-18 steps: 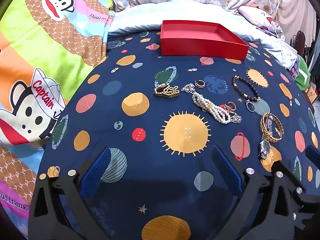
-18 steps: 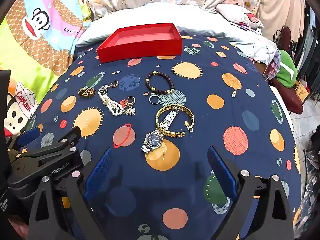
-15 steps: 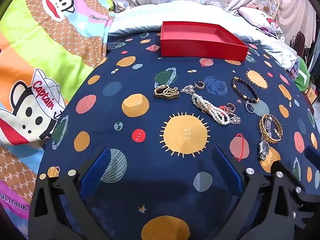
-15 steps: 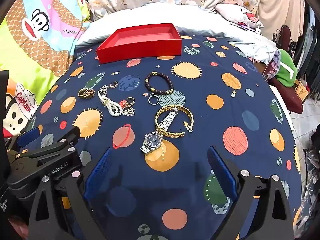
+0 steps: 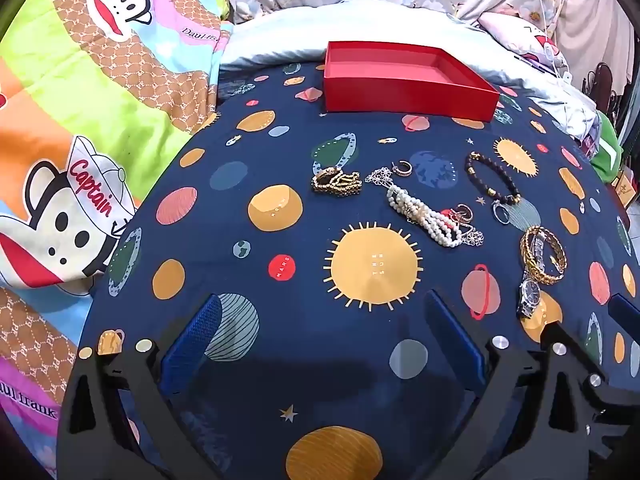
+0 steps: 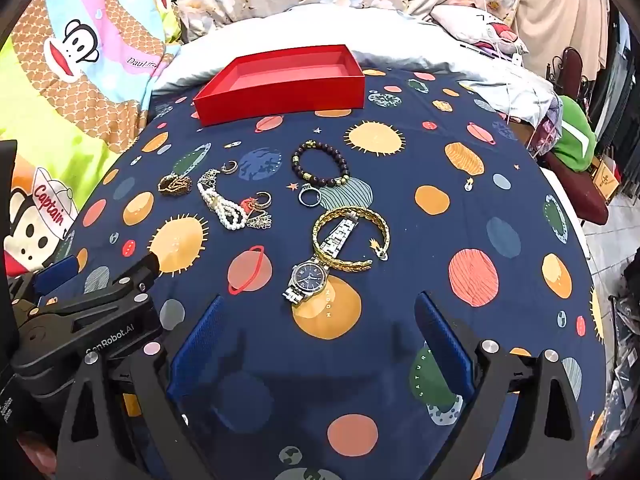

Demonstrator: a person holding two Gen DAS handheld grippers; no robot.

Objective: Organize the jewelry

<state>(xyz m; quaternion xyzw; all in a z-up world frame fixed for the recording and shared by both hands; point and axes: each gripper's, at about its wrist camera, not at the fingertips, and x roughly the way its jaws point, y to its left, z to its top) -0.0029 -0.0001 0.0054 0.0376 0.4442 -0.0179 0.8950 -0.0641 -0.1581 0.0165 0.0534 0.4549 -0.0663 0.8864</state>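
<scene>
Toward the top of the right wrist frame the red tray (image 6: 280,94) sits empty; the pearl bracelet (image 6: 226,210), beaded bracelet (image 6: 322,164), gold bangle (image 6: 352,236) and watch (image 6: 306,278) lie mid-frame on the bed, so sorting is unstarted. Right hand-held gripper (image 6: 320,356) and left hand-held gripper (image 5: 320,352) gape wide, holding nothing.

One red tray (image 6: 280,80), one watch (image 6: 308,276), four bracelets (image 6: 322,164), one ring (image 6: 309,196).

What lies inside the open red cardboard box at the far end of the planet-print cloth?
The red cardboard box shows only bare red floor and walls, no jewellery. Its near wall hides the strip of floor just behind it in both views.
</scene>
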